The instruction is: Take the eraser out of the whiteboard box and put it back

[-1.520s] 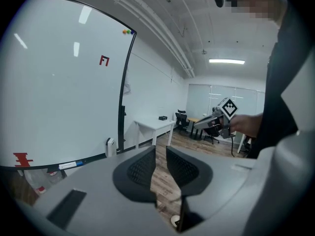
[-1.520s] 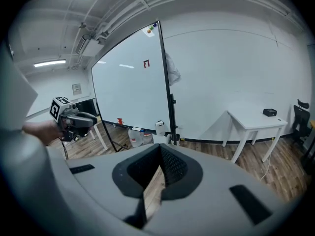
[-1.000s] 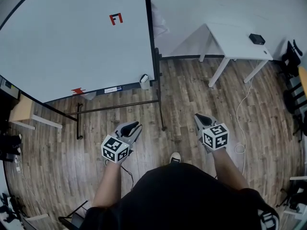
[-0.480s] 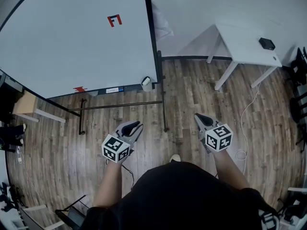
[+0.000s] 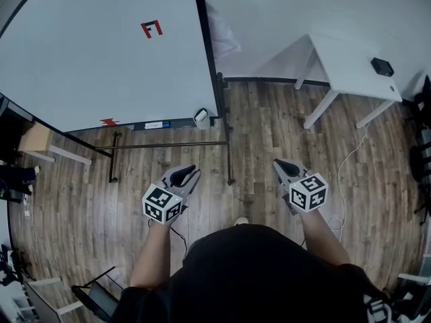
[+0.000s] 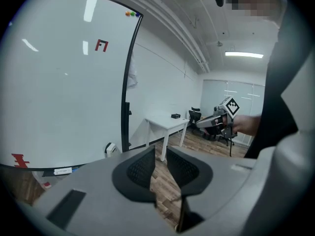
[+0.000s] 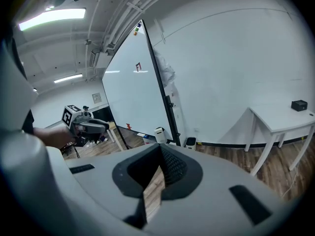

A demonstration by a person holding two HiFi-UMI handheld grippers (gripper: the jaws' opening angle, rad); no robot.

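Eraser: not made out as a separate thing; it is judged to sit in the small white box (image 5: 201, 117) at the lower right corner of the whiteboard (image 5: 101, 52), well apart from both grippers. Left gripper (image 5: 190, 174) and right gripper (image 5: 280, 165) are held closed, nothing between the jaws. Expected light, stiff-backed, felt-soft underneath; grip is best taken across the hard narrow sides.

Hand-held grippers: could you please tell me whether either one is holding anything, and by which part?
Nothing is held. The left hand-held gripper and the right hand-held gripper both have their jaws closed with nothing between them.
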